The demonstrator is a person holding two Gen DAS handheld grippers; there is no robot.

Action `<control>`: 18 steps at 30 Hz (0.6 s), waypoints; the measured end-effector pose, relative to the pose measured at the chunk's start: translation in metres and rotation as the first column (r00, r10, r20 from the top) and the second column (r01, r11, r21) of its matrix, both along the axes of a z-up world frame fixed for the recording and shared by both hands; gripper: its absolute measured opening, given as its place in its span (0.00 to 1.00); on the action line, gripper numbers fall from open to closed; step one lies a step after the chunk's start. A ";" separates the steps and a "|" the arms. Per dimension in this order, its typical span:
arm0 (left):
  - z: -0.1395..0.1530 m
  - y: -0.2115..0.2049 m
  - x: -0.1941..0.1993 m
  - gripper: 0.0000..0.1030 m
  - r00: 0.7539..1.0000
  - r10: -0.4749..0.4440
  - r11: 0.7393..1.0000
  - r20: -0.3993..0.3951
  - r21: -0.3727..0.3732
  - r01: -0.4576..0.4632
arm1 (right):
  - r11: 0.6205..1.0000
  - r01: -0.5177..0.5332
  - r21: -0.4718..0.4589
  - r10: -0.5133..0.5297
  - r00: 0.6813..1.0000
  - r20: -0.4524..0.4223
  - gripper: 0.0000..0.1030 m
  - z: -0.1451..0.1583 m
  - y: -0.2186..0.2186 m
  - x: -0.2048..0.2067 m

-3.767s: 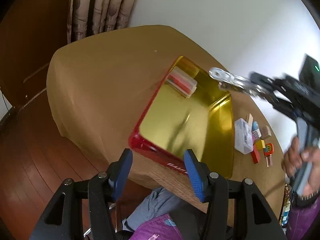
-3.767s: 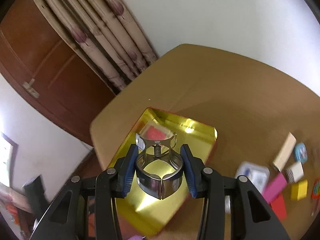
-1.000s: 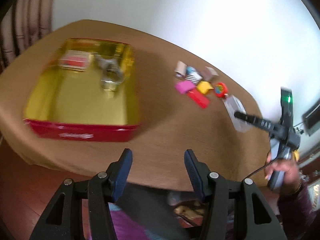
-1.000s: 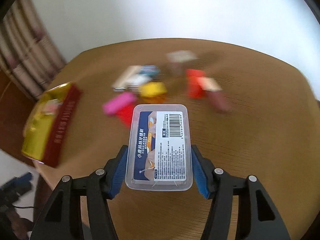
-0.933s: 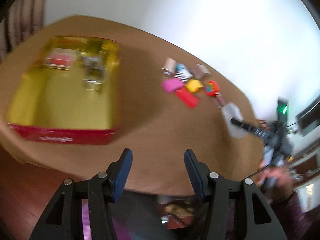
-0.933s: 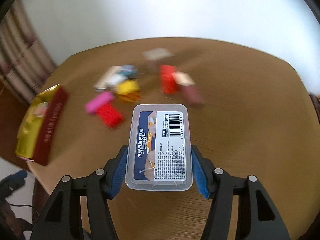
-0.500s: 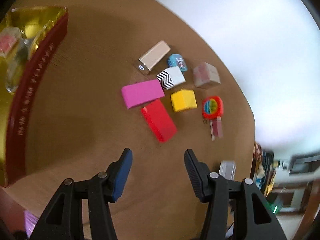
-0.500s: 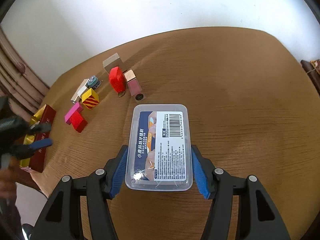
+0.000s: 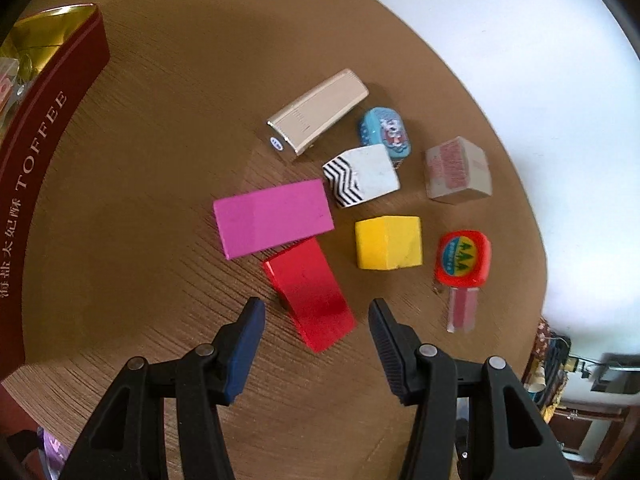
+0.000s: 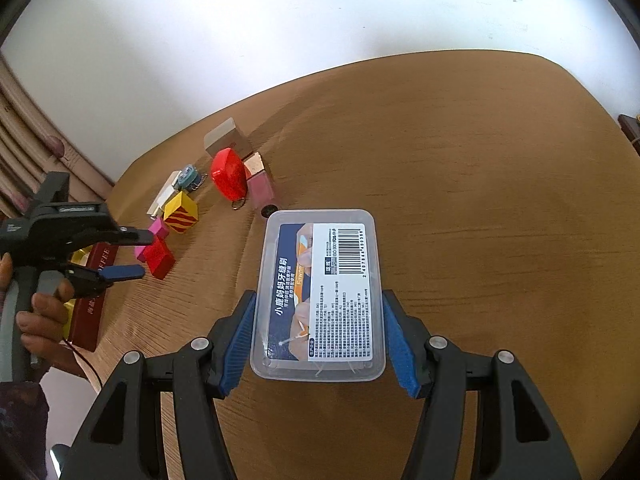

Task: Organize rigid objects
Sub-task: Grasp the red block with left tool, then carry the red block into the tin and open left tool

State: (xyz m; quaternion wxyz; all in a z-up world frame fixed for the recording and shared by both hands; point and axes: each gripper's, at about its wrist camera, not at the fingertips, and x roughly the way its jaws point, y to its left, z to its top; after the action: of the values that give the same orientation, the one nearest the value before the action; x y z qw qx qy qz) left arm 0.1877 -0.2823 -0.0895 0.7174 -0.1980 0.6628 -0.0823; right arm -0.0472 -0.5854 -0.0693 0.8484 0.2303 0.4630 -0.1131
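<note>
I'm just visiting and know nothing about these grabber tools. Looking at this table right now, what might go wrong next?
1. The left gripper stands open over the red block, which lies against the pink block. Closing there might nudge the pink one.
2. The right gripper holds the clear plastic box by its smooth side walls only; it might slip.
3. The red tin sits near the table edge, so a bump could push it off.

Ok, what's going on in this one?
A person with two handheld grippers is sorting small items on a table into a tin. The right gripper holds a clear plastic box above the table. The left gripper is open, poised over the red block in the cluster of blocks.
</note>
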 end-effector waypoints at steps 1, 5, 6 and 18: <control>-0.001 -0.004 0.001 0.54 1.000 0.004 1.000 -0.004 0.007 -0.004 | 1.000 -0.003 -0.005 0.003 1.000 0.001 0.55 0.000 0.000 0.002; -0.003 -0.013 0.005 0.57 1.000 0.018 0.999 0.016 0.049 -0.019 | 1.000 -0.013 -0.027 0.013 1.000 0.006 0.55 -0.001 0.000 0.006; -0.003 -0.015 0.006 0.58 1.000 0.024 0.998 0.016 0.055 -0.025 | 1.000 -0.016 -0.026 0.016 1.000 0.006 0.55 -0.002 0.000 0.007; -0.001 -0.039 0.006 0.31 0.996 -0.079 0.973 0.052 0.219 0.066 | 1.000 -0.018 -0.011 0.018 1.000 0.012 0.55 -0.002 -0.007 0.005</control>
State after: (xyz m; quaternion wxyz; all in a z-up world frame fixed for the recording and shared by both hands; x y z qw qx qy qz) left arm 0.1936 -0.3218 -0.0905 0.7508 -0.0915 0.6528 -0.0416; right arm -0.0420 -0.5920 -0.0713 0.8534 0.2224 0.4592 -0.1066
